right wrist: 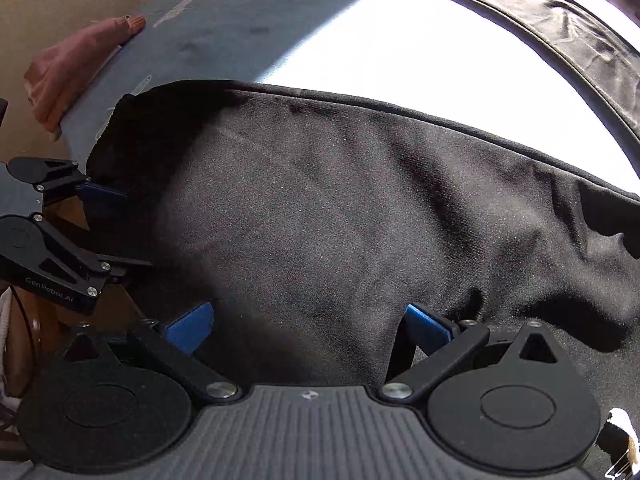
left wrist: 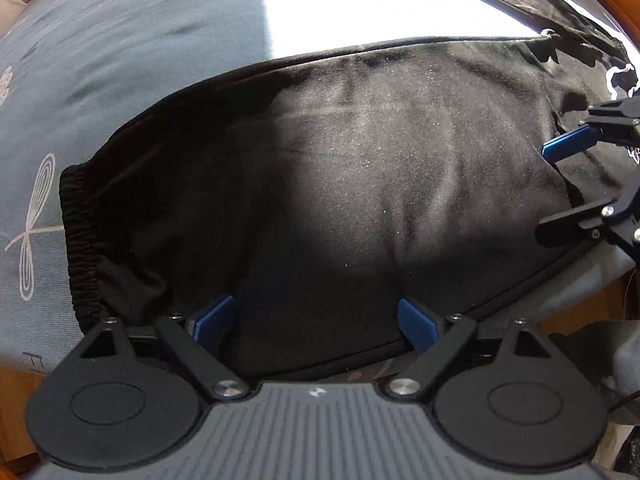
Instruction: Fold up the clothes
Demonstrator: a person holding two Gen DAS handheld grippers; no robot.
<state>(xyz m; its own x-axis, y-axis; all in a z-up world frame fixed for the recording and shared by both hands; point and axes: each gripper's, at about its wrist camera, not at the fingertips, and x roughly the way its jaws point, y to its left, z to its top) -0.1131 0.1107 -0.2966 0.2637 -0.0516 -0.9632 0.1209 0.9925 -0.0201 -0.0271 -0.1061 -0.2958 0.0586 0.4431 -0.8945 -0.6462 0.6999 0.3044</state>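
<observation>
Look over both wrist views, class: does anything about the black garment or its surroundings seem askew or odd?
Nothing is damaged or spilled. The black garment lies on the blue-grey patterned cover, still creased, with its elastic waistband bunched at one end. A reddish cloth sits crumpled at the cover's far edge.

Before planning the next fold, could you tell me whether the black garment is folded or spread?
Folded: the black garment has a doubled upper edge, elastic band at one end.
</observation>
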